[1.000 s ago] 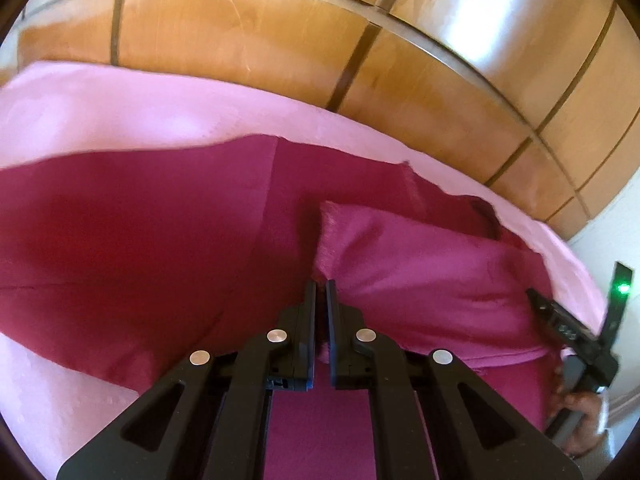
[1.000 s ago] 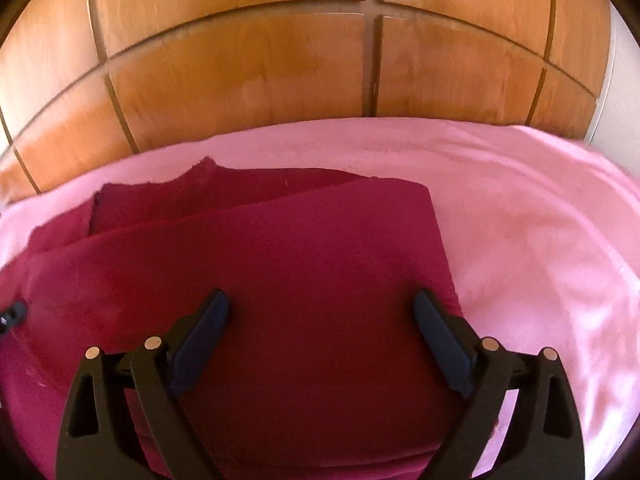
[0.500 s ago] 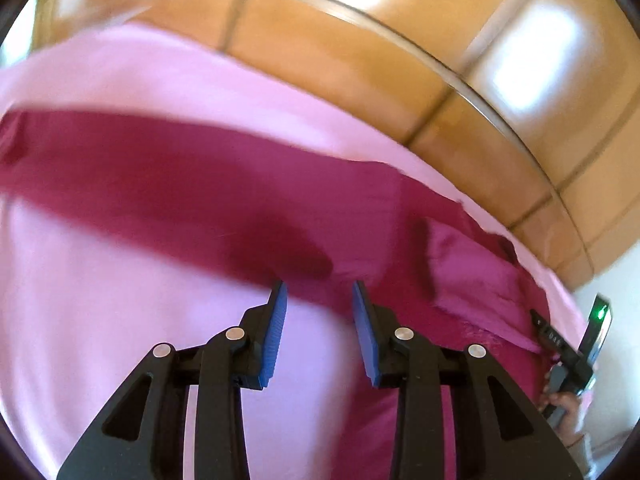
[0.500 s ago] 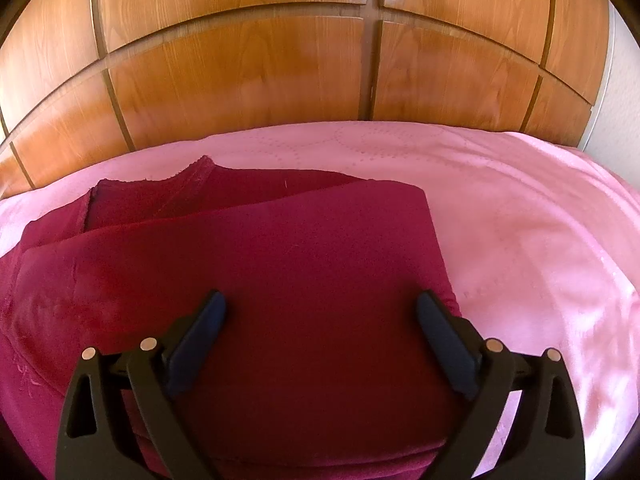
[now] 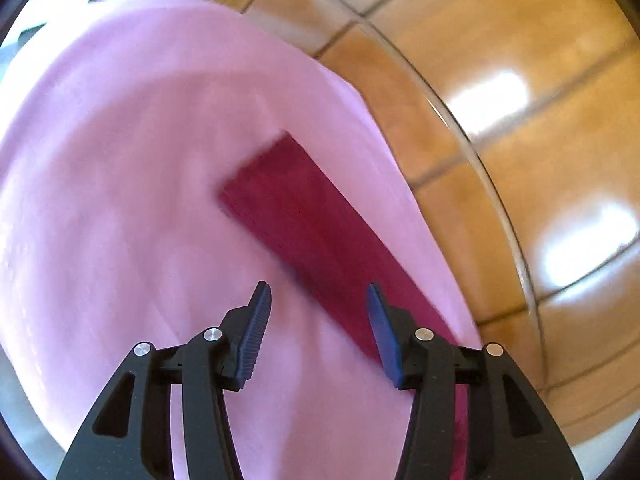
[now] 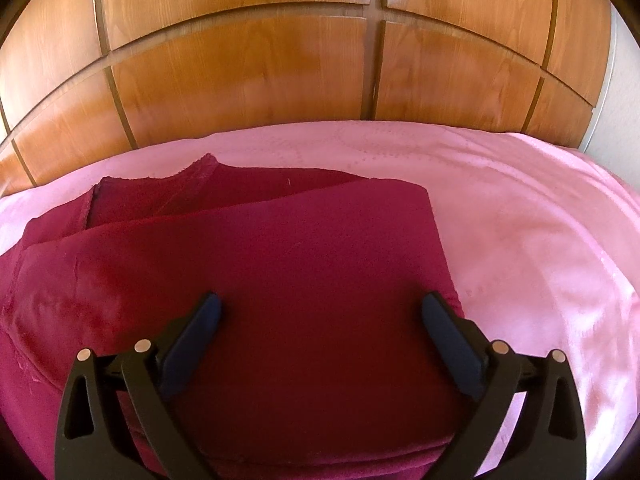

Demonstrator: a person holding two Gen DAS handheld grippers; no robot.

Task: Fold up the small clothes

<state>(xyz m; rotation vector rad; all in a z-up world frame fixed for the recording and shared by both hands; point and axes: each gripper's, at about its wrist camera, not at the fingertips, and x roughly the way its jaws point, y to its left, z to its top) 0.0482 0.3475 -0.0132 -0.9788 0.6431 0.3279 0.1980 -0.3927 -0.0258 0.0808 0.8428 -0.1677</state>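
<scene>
A panelled wooden headboard (image 6: pixel 248 80) fills the far background of both views; below it a pink bedspread (image 6: pixel 520 220) covers the bed, sharp in the right wrist view and smeared by blur in the left wrist view, where it takes up most of the frame. The dark red garment (image 6: pixel 300 272) lies flat on the bedspread; the right wrist view shows it broad, with a folded layer on top whose straight edge runs down its right side, and a stitched hem peeking out at the far left; the left wrist view shows none of that fold, only a long narrow strip of the same cloth (image 5: pixel 316 240) stretching from the near right toward the far middle, with a square far end. The right gripper (image 6: pixel 320 312) hovers over the folded layer, jaws spread wide, nothing pinched between them; its pads' contact with the cloth cannot be told. The left gripper (image 5: pixel 316 304) has just been opening; its jaws stand apart over the strip's near edge, empty; its ribbed pads (image 5: pixel 252 344) are blue.
</scene>
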